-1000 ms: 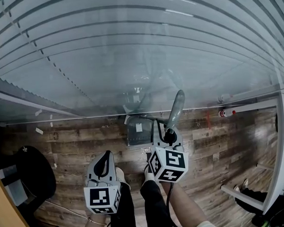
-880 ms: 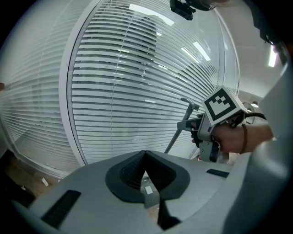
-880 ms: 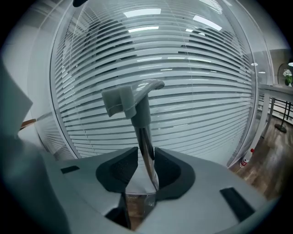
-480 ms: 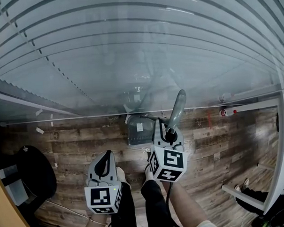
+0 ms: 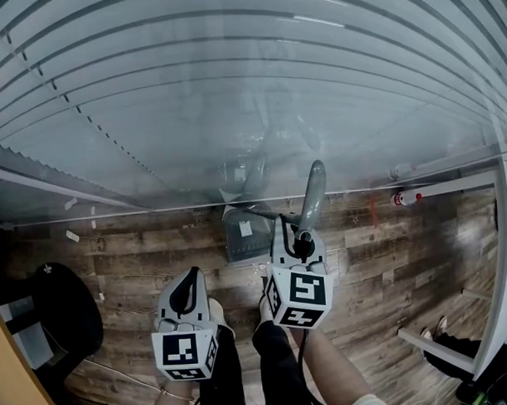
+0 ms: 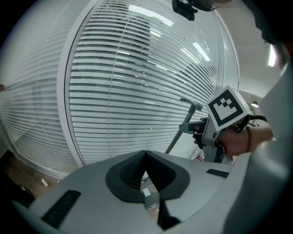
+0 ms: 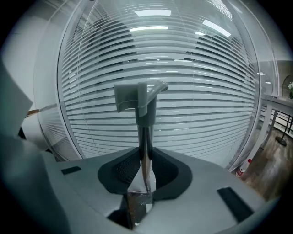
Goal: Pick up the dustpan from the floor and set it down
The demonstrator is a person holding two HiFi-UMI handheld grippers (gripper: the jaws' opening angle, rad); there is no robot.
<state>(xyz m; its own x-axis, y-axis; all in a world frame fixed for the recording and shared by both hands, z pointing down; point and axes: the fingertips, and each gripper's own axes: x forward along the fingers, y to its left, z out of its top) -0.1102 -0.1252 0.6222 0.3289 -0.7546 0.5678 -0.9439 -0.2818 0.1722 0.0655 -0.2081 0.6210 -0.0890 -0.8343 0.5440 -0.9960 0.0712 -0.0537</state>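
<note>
Dustpan (image 5: pixel 238 242) seemingly matt plastic; floor (image 5: pixel 390 259) rough-grained wood.

The dustpan (image 5: pixel 245 233) is placed on the floor (image 5: pixel 130 253) at the foot of the window blinds (image 5: pixel 232 89), which are set behind it. Its handle (image 5: pixel 313 186) is raised before the blinds and is held between the jaws of the right gripper (image 5: pixel 296 227), which have just been closing on it. The left gripper (image 5: pixel 190 284) is kept to the left of it, nearer the person. A round seat (image 5: pixel 65 306) is found far left, and a small bottle (image 5: pixel 402 201) far right by the wall.

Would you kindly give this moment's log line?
right hand-held gripper: jaws just closed on dustpan handle; dustpan: on floor; left hand-held gripper: shut, empty
</note>
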